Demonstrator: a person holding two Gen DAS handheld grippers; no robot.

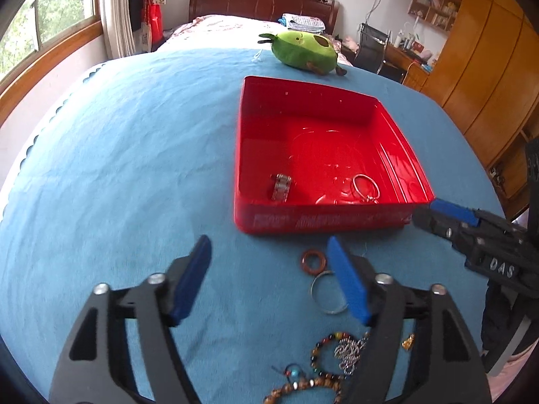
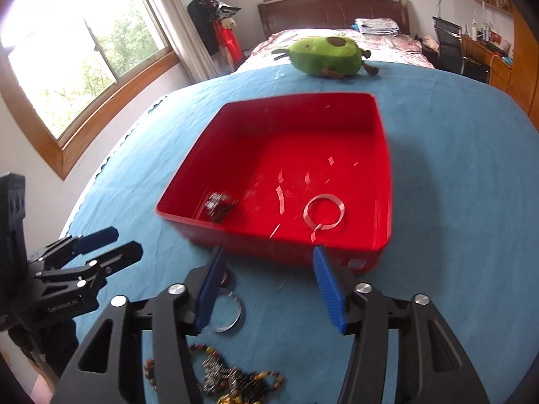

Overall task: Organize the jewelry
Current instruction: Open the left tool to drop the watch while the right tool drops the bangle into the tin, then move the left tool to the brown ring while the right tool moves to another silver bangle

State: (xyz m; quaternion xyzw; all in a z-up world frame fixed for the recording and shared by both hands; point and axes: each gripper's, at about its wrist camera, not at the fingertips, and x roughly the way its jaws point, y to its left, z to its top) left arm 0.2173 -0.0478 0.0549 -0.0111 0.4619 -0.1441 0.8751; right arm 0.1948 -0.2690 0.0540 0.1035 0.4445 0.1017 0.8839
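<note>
Inside red box [image 2: 380, 155], silver ring [image 2: 324, 211], small clasp [image 2: 218, 206]

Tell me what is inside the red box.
Inside the red box lie a silver ring bangle with a smaller ring attached, and a clear-linked bracelet. The near wall hides the floor strip right behind it.

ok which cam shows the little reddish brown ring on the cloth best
The left wrist view: the reddish-brown ring lies whole and unobstructed on the blue cloth, just before the red box and beside the silver bangle. In the right wrist view only a sliver of it peeks from behind the right gripper's finger.
</note>
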